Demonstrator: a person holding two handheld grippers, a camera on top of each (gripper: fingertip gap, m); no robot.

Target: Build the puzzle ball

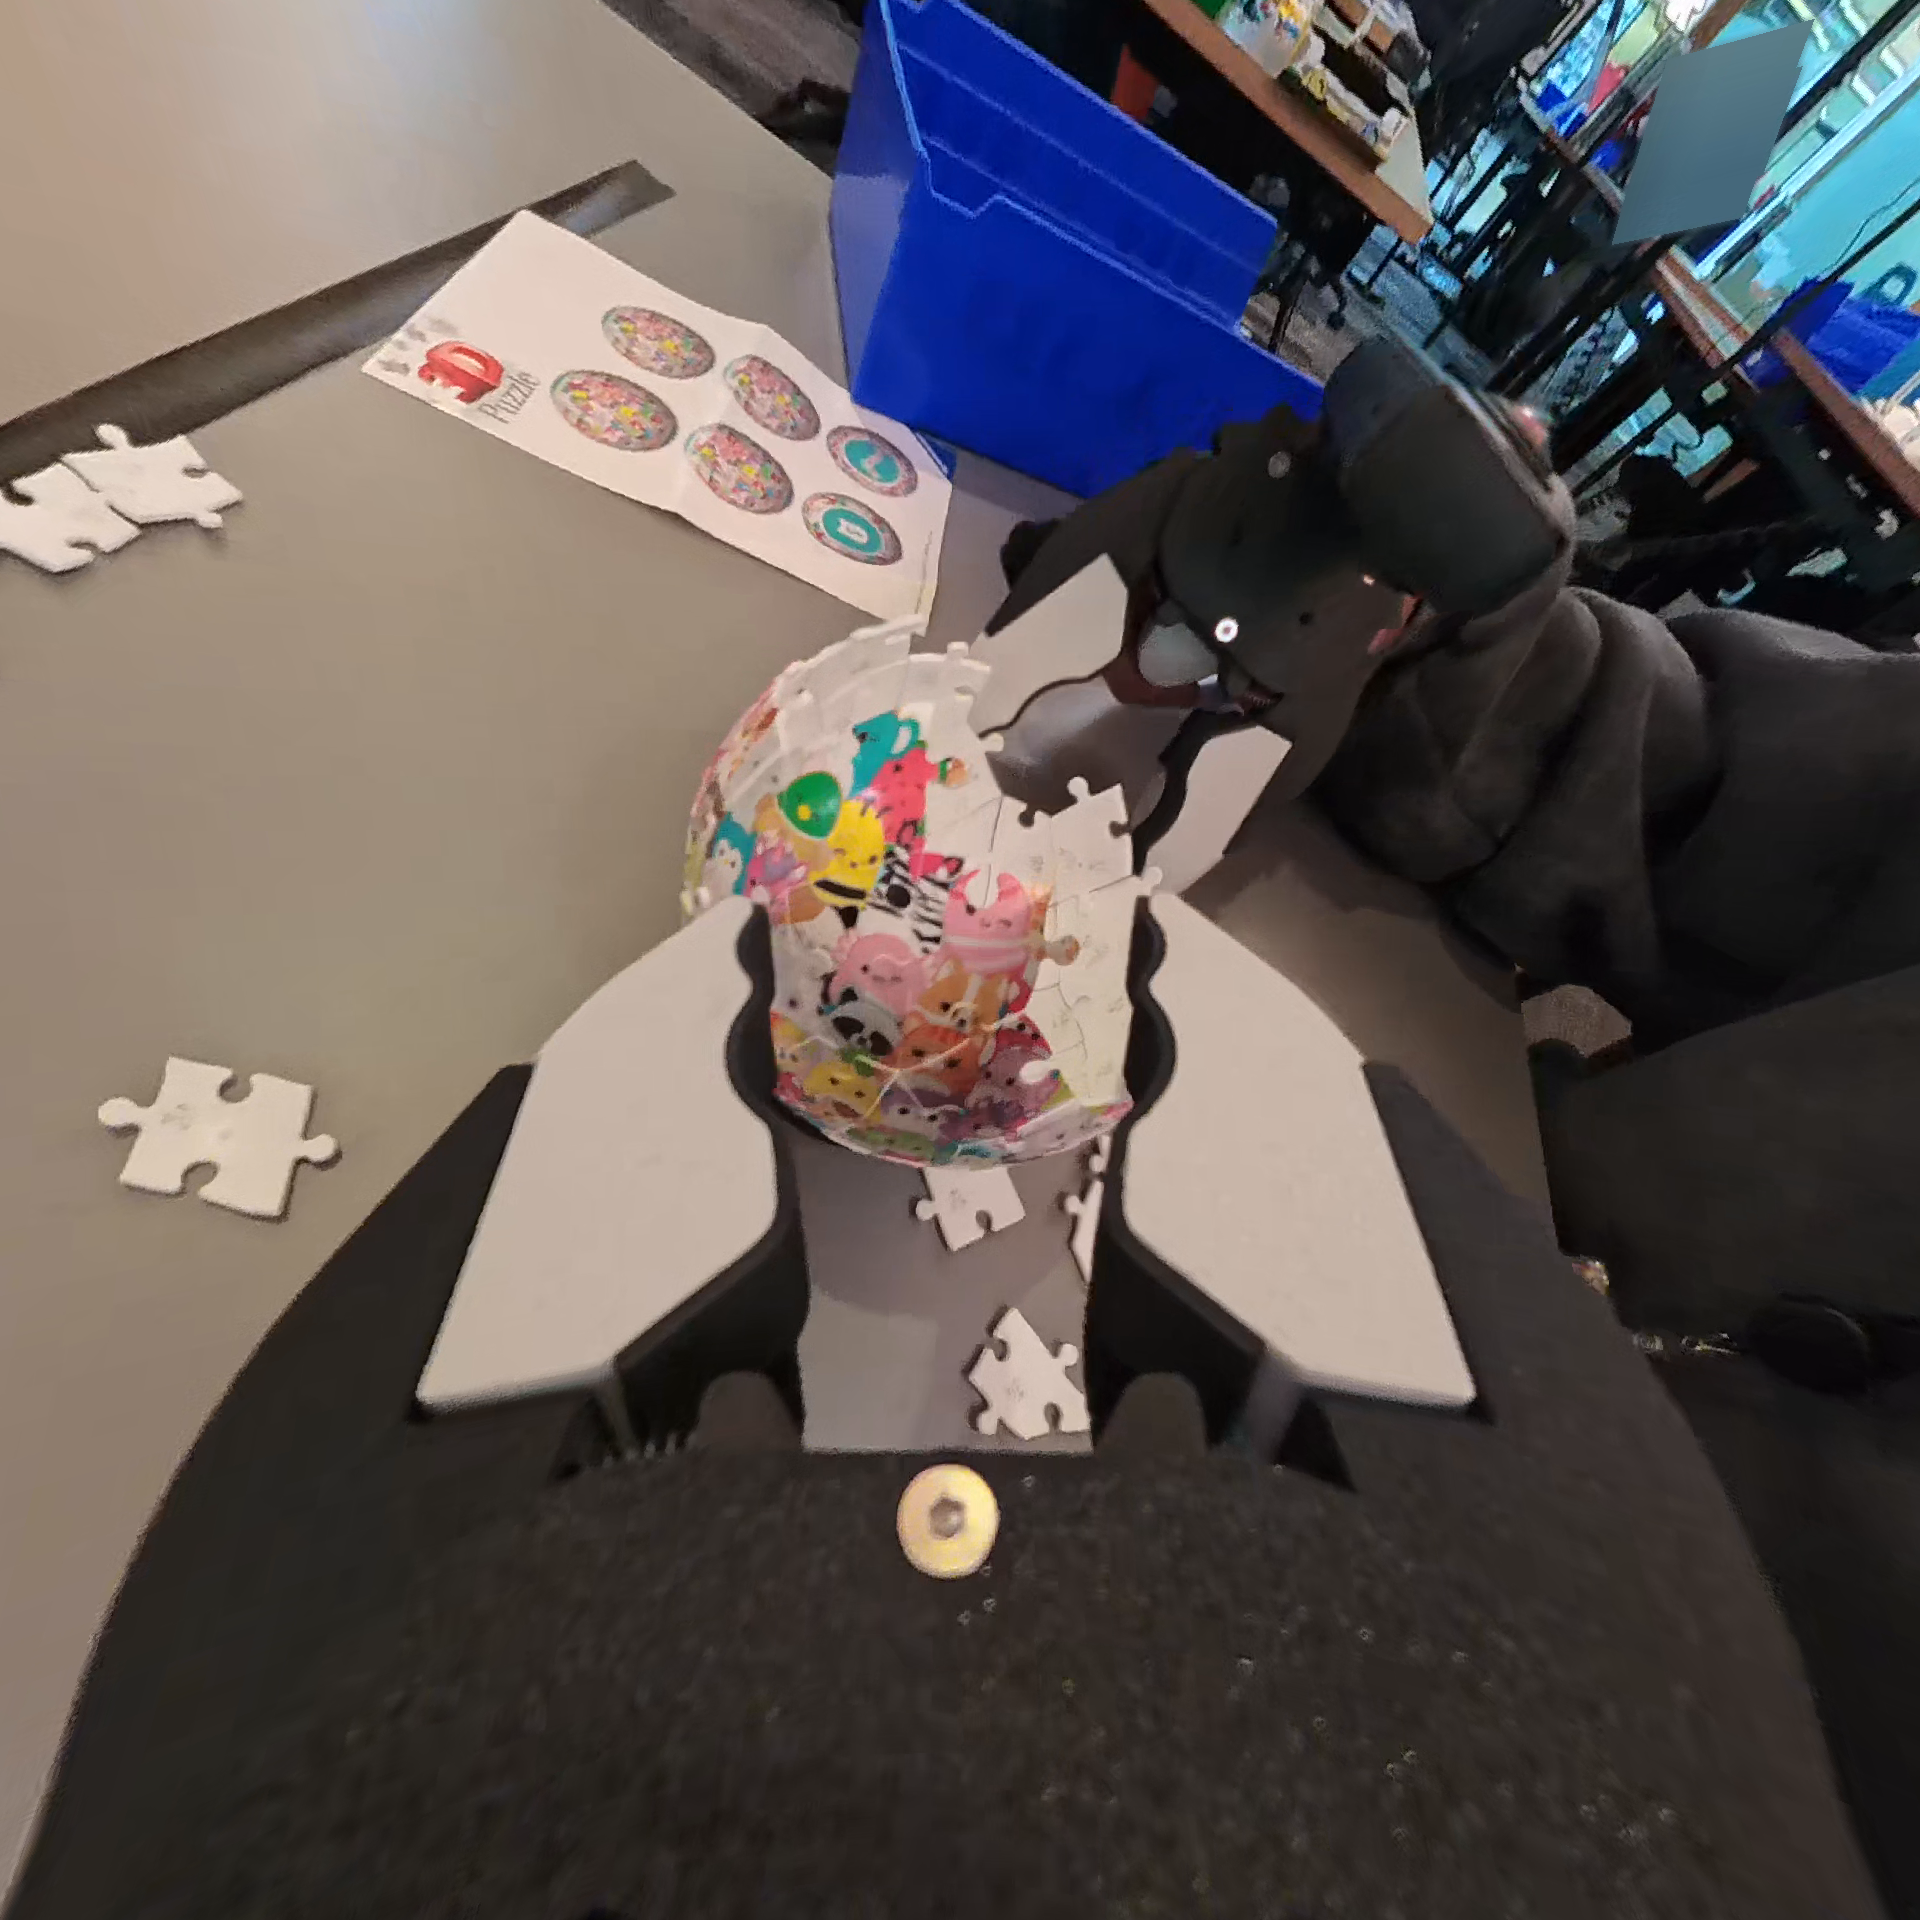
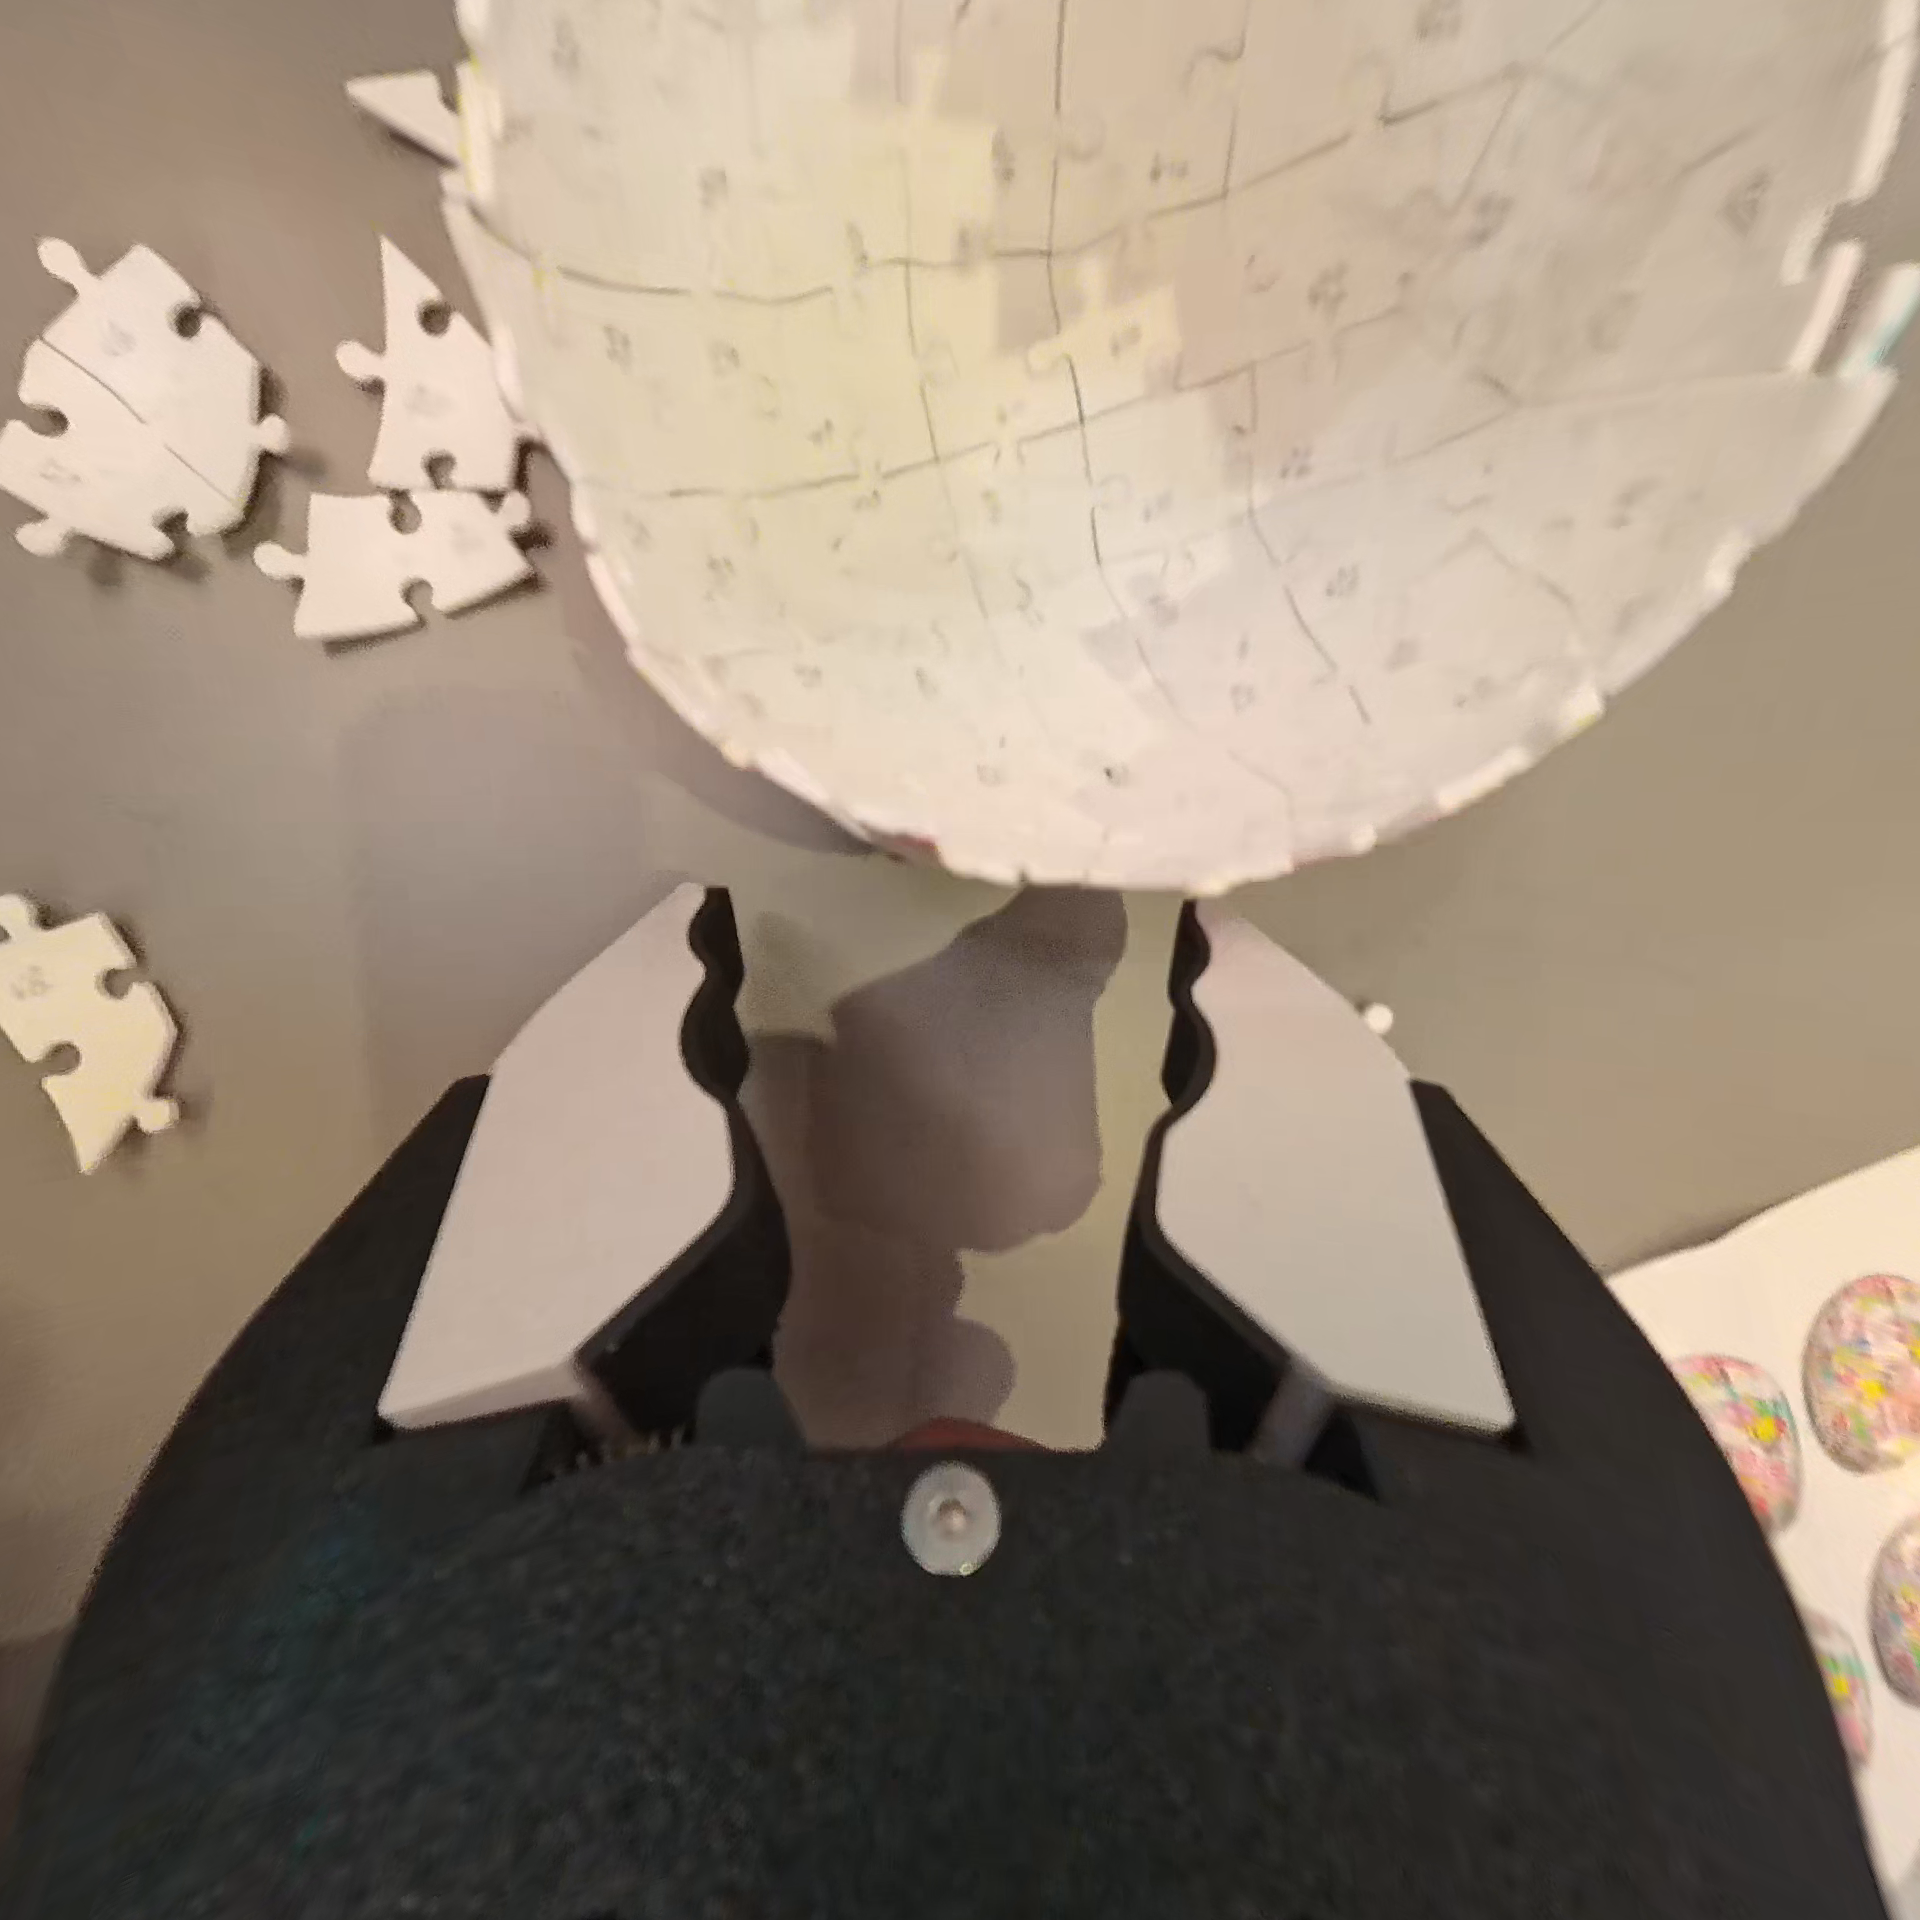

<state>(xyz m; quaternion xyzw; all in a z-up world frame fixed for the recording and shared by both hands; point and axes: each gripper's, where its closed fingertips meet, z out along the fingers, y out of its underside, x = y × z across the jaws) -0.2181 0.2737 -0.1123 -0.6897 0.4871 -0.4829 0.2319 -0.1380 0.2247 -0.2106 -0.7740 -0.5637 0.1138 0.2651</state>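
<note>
The partly built puzzle ball (image 1: pixel 914 935) is an open shell, colourful outside and white inside. My left gripper (image 1: pixel 945 914) is shut on its lower part, one finger on each side, and holds it just over the grey table (image 1: pixel 416 779). In the right wrist view the ball's white inner side (image 2: pixel 1039 468) fills the top. My right gripper (image 2: pixel 951 920) is open and empty, with its fingertips just below the shell's rim. Its black body (image 1: pixel 1351 561) shows beyond the ball in the left wrist view, held by a hand in a dark sleeve.
Loose white puzzle pieces lie on the table at the left (image 1: pixel 218 1132), far left (image 1: pixel 104 488) and under the ball (image 1: pixel 1023 1371); several more show in the right wrist view (image 2: pixel 395 561). A printed instruction sheet (image 1: pixel 665 416) and a blue bin (image 1: pixel 1039 281) lie beyond. Left tips to right tips: about 15 cm.
</note>
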